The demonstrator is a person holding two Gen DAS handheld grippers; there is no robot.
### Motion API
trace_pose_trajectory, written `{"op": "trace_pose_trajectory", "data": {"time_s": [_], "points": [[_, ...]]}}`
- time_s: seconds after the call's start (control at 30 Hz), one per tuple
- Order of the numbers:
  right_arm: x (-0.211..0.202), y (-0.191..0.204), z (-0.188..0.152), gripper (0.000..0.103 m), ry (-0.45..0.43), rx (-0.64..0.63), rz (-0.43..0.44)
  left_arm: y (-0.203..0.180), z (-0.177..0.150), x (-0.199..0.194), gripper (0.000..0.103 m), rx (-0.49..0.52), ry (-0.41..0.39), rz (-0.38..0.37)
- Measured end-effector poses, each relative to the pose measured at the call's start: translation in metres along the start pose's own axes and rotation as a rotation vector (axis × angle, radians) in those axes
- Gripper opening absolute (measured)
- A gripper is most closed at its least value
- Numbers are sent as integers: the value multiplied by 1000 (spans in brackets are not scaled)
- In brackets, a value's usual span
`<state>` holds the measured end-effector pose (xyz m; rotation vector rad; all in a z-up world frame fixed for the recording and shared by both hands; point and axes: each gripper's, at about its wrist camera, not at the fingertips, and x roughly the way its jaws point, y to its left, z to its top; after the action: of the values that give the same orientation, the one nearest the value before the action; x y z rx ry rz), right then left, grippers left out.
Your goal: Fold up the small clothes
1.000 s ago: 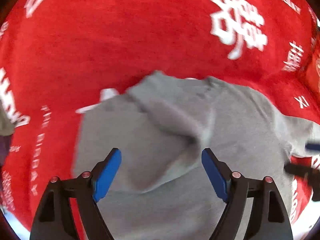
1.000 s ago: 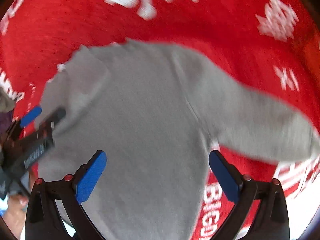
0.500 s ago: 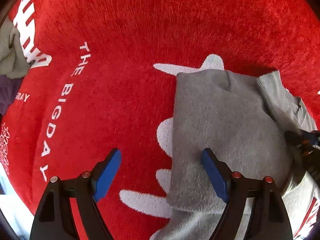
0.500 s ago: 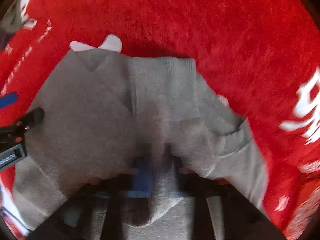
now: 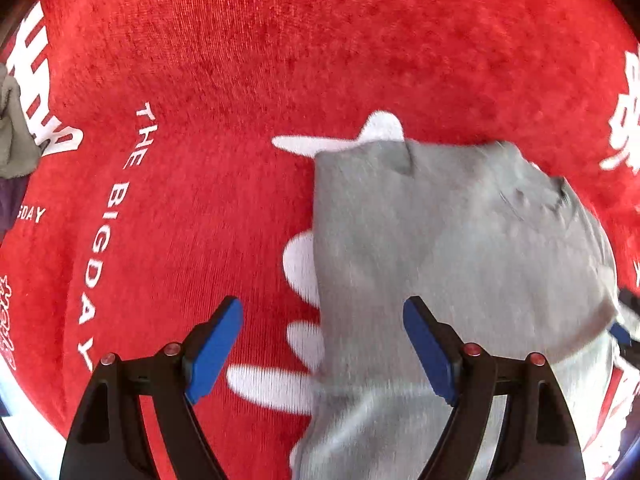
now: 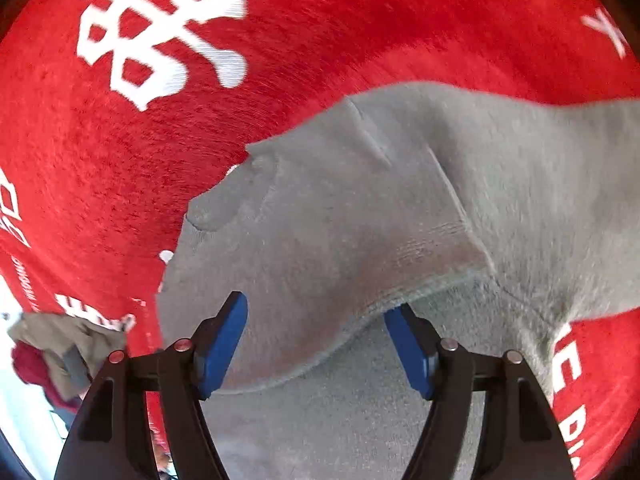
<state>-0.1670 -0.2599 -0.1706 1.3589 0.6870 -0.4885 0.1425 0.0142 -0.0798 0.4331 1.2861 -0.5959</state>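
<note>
The right gripper [image 6: 316,344] is opening, its wide fingers [image 6: 222,348] apparently straddling the gray sweater's [image 6: 400,208] folded edge on the red cloth [image 6: 120,152]; the left gripper [image 5: 322,350], wide and empty, should pin the sweater's near left edge.

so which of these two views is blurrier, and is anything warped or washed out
Left wrist view: the grey garment is streaked with motion blur, while the red cloth and its white lettering stay fairly crisp. Right wrist view: the white characters on the cloth smear at the top, and the garment's ribbed hem is sharper. Both views: fisheye bending with dark corners, and even lighting without glare.
</note>
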Motion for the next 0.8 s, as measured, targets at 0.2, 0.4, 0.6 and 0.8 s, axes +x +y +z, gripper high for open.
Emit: {"op": "trace_pose_trajectory", "data": {"time_s": [0.2, 0.4, 0.6, 0.8], "points": [[16, 0, 14, 21, 24, 172, 34, -1, 1, 2, 83, 37, 22, 20], [17, 2, 20, 22, 79, 92, 8, 7, 52, 25, 83, -35, 42, -112], [13, -16, 18, 23, 87, 104, 68, 22, 83, 62, 83, -109, 144, -265], [18, -6, 23, 8, 108, 71, 21, 23, 96, 59, 16, -79, 117, -224]]}}
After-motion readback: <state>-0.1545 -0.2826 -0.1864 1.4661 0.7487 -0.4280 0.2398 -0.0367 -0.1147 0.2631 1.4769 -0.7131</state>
